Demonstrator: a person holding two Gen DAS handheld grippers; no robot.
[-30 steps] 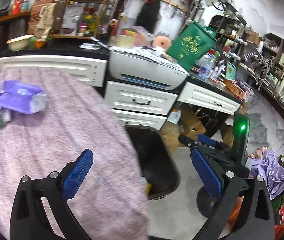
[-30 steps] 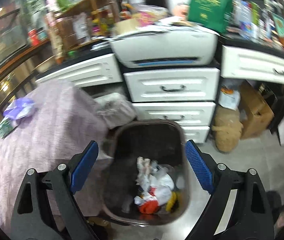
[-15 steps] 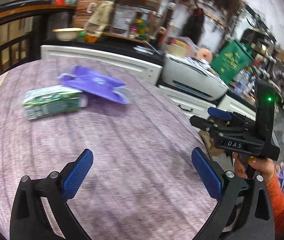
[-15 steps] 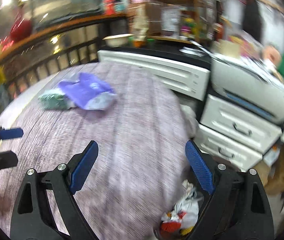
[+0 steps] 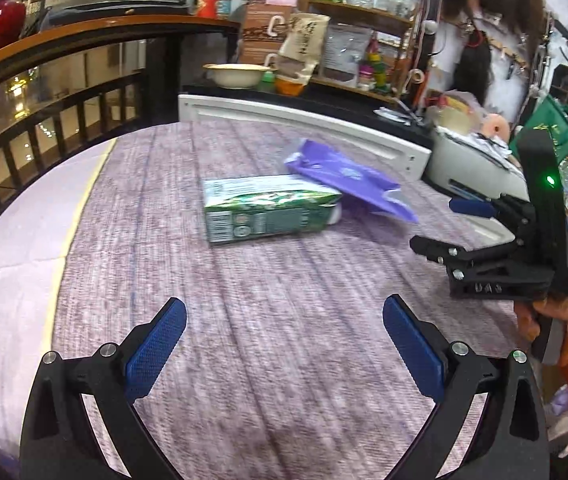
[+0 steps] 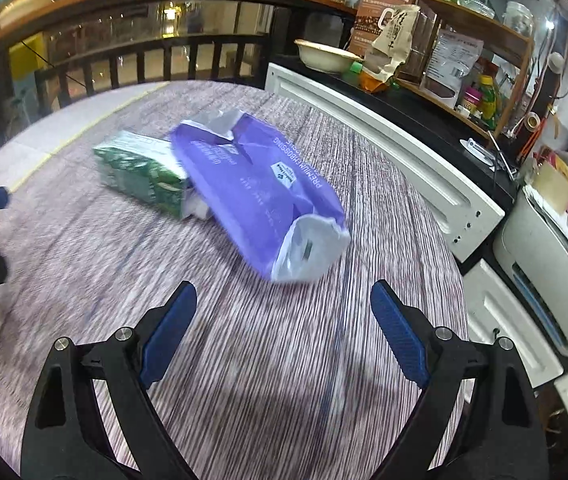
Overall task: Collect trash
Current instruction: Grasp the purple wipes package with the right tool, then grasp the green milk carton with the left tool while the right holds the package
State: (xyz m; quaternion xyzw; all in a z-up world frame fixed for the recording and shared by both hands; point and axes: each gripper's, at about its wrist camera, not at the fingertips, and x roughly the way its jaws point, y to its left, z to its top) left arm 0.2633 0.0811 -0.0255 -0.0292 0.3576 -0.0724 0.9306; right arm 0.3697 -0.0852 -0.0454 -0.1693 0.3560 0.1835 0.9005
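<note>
Trash — green carton (image 5: 267, 210), crumpled purple bag (image 6: 259, 196) — lies ungrasped; both grippers gape empty.

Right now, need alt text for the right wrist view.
Purple empty wrapper lies partly over a green carton on a round table with a purple-grey cloth. Ahead of them, the right gripper is open and empty. White drawers stand behind.

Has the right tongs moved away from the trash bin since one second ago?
Yes. The right tongs were over the bin beside the white drawers; now they hang open over the table, facing the purple bag.
</note>
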